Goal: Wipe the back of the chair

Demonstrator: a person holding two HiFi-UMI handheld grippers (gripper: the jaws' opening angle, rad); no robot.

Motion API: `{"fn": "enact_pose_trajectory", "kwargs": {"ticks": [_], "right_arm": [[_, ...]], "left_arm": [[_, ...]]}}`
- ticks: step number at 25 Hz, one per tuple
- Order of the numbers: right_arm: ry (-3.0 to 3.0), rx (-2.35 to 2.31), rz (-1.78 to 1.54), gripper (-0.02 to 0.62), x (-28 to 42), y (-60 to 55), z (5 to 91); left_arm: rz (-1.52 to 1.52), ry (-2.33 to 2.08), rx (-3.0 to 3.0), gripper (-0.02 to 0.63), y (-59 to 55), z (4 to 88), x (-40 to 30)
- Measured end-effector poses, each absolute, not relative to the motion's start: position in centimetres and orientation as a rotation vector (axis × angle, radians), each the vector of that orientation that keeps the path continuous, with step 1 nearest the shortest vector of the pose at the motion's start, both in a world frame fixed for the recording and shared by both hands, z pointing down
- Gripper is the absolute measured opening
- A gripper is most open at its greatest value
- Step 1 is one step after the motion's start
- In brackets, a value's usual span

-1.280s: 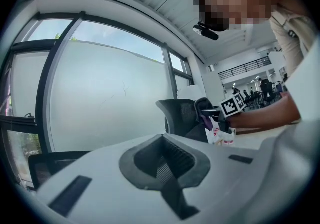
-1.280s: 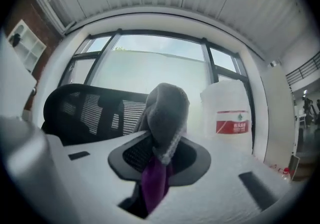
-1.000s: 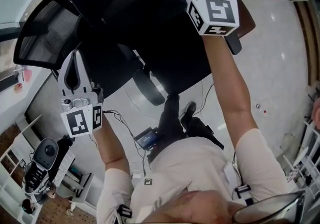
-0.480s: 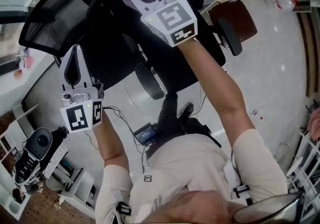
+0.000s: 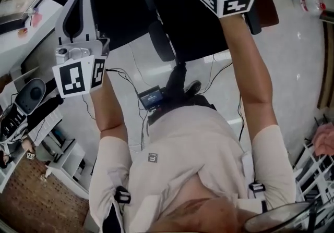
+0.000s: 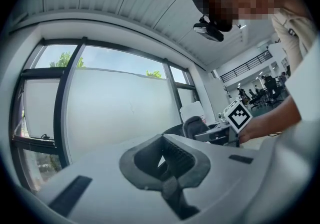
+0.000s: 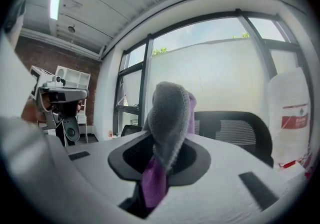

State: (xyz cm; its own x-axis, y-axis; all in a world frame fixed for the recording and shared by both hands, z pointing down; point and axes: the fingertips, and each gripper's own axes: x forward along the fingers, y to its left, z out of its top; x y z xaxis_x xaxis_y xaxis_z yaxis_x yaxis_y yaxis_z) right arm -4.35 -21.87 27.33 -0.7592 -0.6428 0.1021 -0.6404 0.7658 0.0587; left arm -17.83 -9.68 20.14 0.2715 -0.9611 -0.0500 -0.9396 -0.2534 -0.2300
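Head view, looking steeply down: the person's pale shirt (image 5: 182,159) fills the bottom of the picture, with both bare forearms reaching up and away from it. On their left side, the left gripper (image 5: 81,2) is held up over the floor, its marker cube turned toward the camera. In the left gripper view its fingers are pressed together with nothing between them. On the other side, only the marker cube of the right gripper (image 7: 162,160) shows, at the top edge of the head view. In the right gripper view its fingers are clamped on a grey and purple cloth (image 7: 170,113), which stands up out of the jaws in a folded bunch. Beyond the arms is the black chair (image 5: 209,34), its armrest (image 5: 159,39) pointing back toward the person. From the right gripper view, the chair's black mesh back (image 7: 235,130) stands past the cloth and a little to its right, apart from it. Farther off there is a tall window (image 7: 210,67).
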Motion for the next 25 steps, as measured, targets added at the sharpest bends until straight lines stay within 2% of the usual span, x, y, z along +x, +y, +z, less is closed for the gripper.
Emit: {"fn": "enact_pose_trajectory", "kwargs": {"ticks": [13,25], "right_arm": [[-2.828,1.188,-0.116,0.072,4.0,-8.4,15.5],[-2.773,1.228,-0.094,0.072,11.6,5.1,13.0]], "left_arm": [[-0.077,1.683,-2.3,0.006,0.7,12.3,-17.2],[-0.039,1.572,-2.302,0.006,11.0,8.7,-13.7]]}}
